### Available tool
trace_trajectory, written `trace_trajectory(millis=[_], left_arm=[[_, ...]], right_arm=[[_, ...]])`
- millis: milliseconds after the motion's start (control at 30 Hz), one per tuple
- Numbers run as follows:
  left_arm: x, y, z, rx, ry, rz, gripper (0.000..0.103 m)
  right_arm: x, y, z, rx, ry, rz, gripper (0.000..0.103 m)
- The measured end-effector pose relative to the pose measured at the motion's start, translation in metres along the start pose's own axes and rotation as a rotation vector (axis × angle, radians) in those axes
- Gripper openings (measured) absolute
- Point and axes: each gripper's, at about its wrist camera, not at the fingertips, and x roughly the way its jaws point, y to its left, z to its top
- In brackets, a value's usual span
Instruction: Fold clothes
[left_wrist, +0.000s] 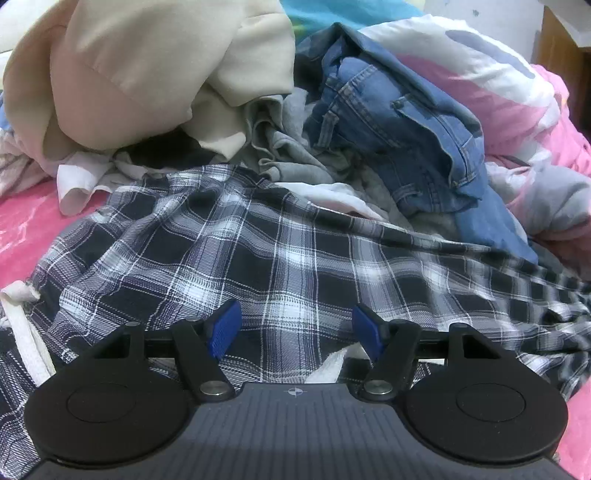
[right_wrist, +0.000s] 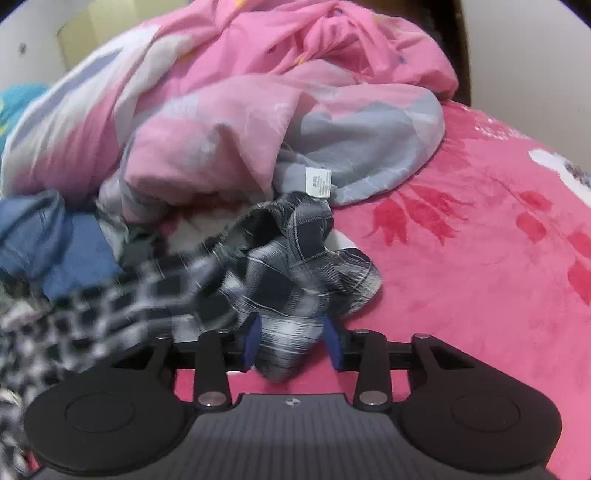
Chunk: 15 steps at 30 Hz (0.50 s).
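- Left wrist view: the left gripper (left_wrist: 297, 328) is seen with its ribbed blue pads (left_wrist: 223, 328) held wide apart and nothing between them, poised over a black-and-white plaid shirt (left_wrist: 258, 251).
- The woven plaid cloth is spread in soft ripples across a pink bed cover (left_wrist: 26, 229), with a white ribbed edge (left_wrist: 328, 365) showing under it near the gripper.
- Behind the shirt a heap of laundry is piled: a smooth cream garment (left_wrist: 147, 74) bulging in rounded folds, a crumpled grey knit (left_wrist: 291, 155), stitched blue denim jeans (left_wrist: 406, 125) and thin white fabric (left_wrist: 85, 181).
- Right wrist view: a bunched end of the plaid shirt (right_wrist: 288, 295) is seen lying between the blue pads of the right gripper (right_wrist: 291, 341), which stand part open; whether the pads press on the cloth cannot be told.
- That end is twisted into a loose knot-like lump on the plush pink bed cover (right_wrist: 480, 258) with its red flower print.
- A rumpled pink and grey quilt (right_wrist: 240, 110) with a white care label (right_wrist: 319, 181) is mounded behind; blurred denim (right_wrist: 55, 240) is seen at left.
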Motion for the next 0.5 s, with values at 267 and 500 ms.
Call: trace_trajectory(millis=[267, 500], left_arm=[[-0.001, 0.000, -0.001, 0.005, -0.004, 0.003, 0.067], [-0.001, -0.001, -0.002, 0.004, -0.004, 0.002, 0.067]], right_arm=[[0.017, 0.011, -0.017, -0.215, -0.002, -0.082, 0.007], [-0.009, -0.026, 0.038, -0.161, -0.215, -0.195, 0.005]])
